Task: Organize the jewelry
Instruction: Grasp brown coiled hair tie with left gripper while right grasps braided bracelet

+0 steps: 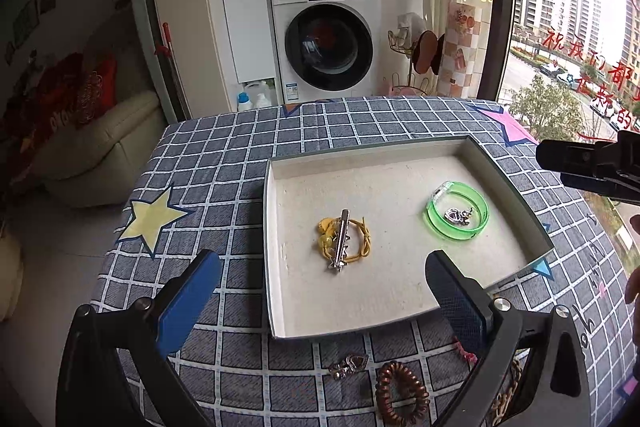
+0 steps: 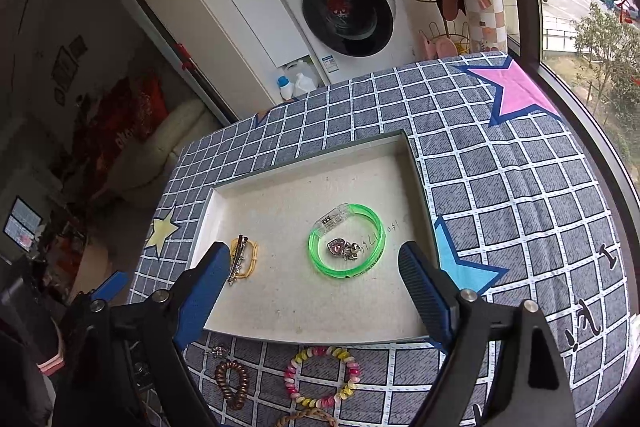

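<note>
Green bangle (image 2: 347, 240) lies in the tray (image 2: 304, 323), both hand-held grippers spread

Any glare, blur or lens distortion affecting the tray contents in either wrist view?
Left wrist: window overexposed, tray evenly lit, green bangle sharp. Right wrist: strong fisheye bending at the edges, tablecloth grid curved, green bangle crisp.

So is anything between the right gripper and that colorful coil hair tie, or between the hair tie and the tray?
Nothing visible blocks either. The open right gripper is above the colorful hair tie, which lies on the cloth just outside the tray's low near wall.
</note>
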A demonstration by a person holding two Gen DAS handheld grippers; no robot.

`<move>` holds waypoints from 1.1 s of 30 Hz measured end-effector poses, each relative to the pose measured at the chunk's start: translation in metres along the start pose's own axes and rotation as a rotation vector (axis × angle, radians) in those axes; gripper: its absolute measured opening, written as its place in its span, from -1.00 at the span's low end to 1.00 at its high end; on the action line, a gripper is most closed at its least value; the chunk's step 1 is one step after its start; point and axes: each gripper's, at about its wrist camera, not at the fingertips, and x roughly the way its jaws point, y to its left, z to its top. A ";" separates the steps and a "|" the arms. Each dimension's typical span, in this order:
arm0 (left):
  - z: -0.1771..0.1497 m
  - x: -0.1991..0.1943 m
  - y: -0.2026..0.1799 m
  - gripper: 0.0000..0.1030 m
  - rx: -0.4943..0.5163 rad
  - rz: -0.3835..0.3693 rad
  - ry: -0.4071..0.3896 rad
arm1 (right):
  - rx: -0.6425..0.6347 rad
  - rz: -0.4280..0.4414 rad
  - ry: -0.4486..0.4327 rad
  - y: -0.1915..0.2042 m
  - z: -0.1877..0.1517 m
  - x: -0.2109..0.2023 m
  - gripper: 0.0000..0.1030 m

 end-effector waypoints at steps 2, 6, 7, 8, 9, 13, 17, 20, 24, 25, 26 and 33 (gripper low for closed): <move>-0.007 -0.007 0.003 1.00 -0.003 0.003 0.002 | -0.023 -0.001 -0.019 0.004 -0.004 -0.011 0.71; -0.023 -0.020 0.010 1.00 -0.016 -0.012 0.010 | -0.051 0.006 0.008 0.012 -0.010 -0.026 0.71; -0.027 -0.022 0.011 1.00 -0.018 -0.012 0.014 | -0.055 -0.001 0.010 0.013 -0.013 -0.029 0.71; -0.032 -0.024 0.011 1.00 -0.020 -0.012 0.018 | -0.058 -0.005 0.011 0.013 -0.016 -0.033 0.71; -0.037 -0.025 0.012 1.00 -0.023 -0.013 0.024 | -0.059 -0.009 0.011 0.014 -0.019 -0.037 0.71; -0.057 -0.025 0.012 1.00 -0.047 -0.017 0.062 | -0.062 -0.015 0.036 0.013 -0.037 -0.042 0.71; -0.074 -0.020 0.006 1.00 -0.052 -0.021 0.096 | -0.074 -0.041 0.076 0.011 -0.061 -0.040 0.71; -0.083 -0.014 0.003 1.00 -0.058 -0.022 0.116 | -0.082 -0.059 0.109 0.007 -0.078 -0.035 0.71; -0.090 -0.007 0.001 1.00 -0.080 -0.033 0.141 | -0.086 -0.090 0.143 0.000 -0.097 -0.030 0.72; -0.091 -0.005 0.000 1.00 -0.083 -0.033 0.146 | -0.087 -0.096 0.152 -0.001 -0.101 -0.028 0.72; -0.092 -0.004 0.000 1.00 -0.086 -0.035 0.150 | -0.090 -0.104 0.158 -0.002 -0.105 -0.027 0.72; -0.095 0.007 -0.003 0.92 -0.093 -0.038 0.177 | -0.130 -0.162 0.205 -0.005 -0.125 -0.011 0.72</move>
